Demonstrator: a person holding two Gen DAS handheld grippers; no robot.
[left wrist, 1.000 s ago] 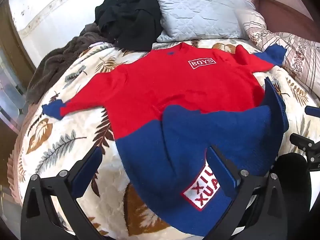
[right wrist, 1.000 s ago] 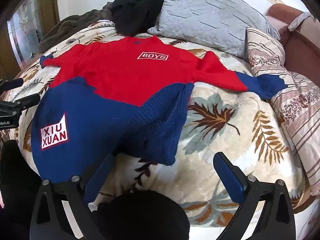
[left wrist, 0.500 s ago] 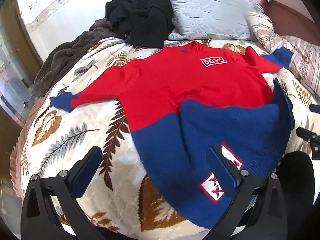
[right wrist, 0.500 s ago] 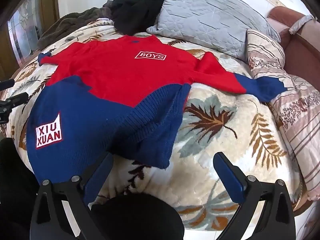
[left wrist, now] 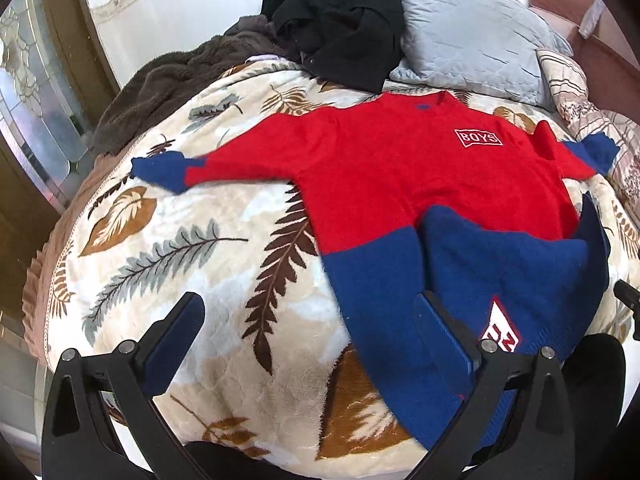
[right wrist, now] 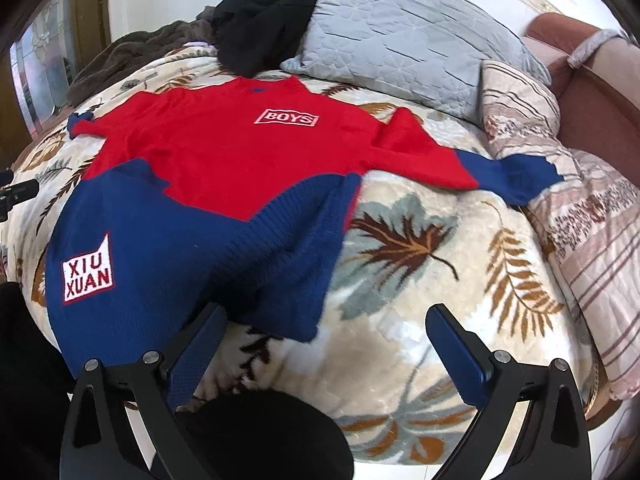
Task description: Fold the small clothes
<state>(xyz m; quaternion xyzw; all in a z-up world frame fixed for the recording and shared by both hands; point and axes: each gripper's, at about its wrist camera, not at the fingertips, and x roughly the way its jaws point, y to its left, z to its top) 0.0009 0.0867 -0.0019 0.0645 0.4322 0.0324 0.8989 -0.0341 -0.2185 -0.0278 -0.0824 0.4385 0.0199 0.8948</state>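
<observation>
Sweater [left wrist: 400, 184] in red and navy lies spread face-up on the leaf-print blanket [left wrist: 168, 248], ahead of both pairs of fingers, its sleeves stretched out to either side with navy cuffs. A white "BOYS" patch [right wrist: 286, 118] sits on the red chest, and a white "XIU XUAN" patch [right wrist: 88, 272] marks the navy lower part. The hem on one side is rumpled and turned up, showing ribbed knit just beyond the right gripper [right wrist: 324, 340], whose fingers stand wide apart and hold nothing. The left gripper [left wrist: 308, 328] is likewise spread wide and empty, one finger over bare blanket and the other over the navy hem. Beyond the sweater's collar lie a grey pillow [right wrist: 400, 40] and a heap of black clothing [left wrist: 336, 16].
</observation>
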